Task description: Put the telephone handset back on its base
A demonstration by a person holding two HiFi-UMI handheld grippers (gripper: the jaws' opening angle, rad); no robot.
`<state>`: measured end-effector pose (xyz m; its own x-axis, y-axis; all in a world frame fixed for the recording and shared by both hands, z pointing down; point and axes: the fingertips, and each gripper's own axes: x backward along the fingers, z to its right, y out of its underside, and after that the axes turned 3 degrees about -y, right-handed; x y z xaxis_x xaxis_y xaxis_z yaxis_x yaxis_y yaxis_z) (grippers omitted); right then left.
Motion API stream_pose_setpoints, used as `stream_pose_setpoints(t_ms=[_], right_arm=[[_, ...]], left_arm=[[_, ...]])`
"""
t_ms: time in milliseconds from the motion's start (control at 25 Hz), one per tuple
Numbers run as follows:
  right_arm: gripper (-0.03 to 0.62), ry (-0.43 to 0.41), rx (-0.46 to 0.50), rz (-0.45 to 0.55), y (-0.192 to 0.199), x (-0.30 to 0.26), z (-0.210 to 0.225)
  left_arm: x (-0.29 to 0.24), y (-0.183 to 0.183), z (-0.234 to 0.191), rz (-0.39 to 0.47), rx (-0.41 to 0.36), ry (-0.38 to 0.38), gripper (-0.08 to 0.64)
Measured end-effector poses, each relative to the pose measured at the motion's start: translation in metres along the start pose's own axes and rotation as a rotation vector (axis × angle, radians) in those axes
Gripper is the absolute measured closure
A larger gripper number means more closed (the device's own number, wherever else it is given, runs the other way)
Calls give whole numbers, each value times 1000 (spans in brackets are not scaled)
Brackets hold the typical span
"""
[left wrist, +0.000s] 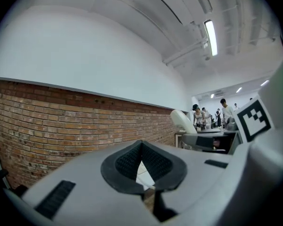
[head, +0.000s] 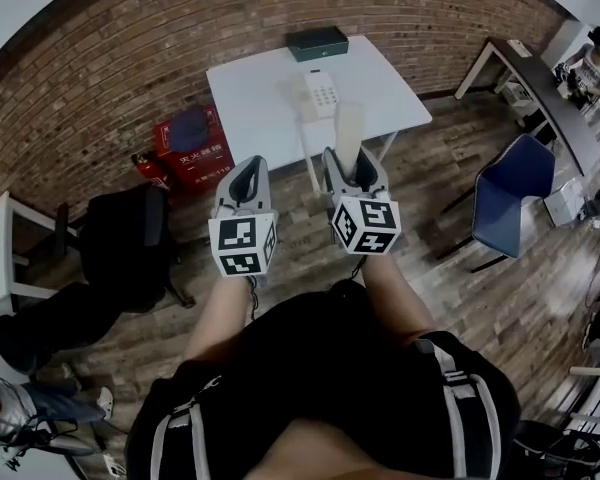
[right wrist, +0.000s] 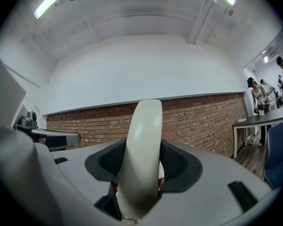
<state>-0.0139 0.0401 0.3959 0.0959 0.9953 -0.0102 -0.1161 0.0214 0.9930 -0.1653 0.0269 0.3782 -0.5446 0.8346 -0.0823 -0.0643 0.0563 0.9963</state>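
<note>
1. The white table (head: 260,98) stands at twelve o'clock, with the telephone base (head: 321,92) on it.
2. The right gripper (head: 352,166) pinches the handset (head: 348,133) upright; the left gripper (head: 248,168), at its nine o'clock, is pressed together and empty.
3. Risk, I think: the smooth handset may pivot and miss the telephone base.

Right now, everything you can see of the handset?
The handset is a cream, smooth, plastic-looking bar with a rounded end. It is clamped between the jaws of the right hand-held gripper, sticking out beyond them, held off its base, near the front edge of the white table.
</note>
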Motion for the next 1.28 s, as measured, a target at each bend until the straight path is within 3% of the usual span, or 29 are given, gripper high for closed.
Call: stream_pose_setpoints(t_ms=[280,560,1280], right_arm=[[379,-12,27,1,-1,-19,-16],[377,-39,14,-12,7,-49,-4],[379,-125,3,-27,8,-201,92]], left_arm=[[0,9,-21,0,26,-4,563],[-25,16,-29,-9,39,-23,563],[-195,13,-49,-23,43,-119,563]])
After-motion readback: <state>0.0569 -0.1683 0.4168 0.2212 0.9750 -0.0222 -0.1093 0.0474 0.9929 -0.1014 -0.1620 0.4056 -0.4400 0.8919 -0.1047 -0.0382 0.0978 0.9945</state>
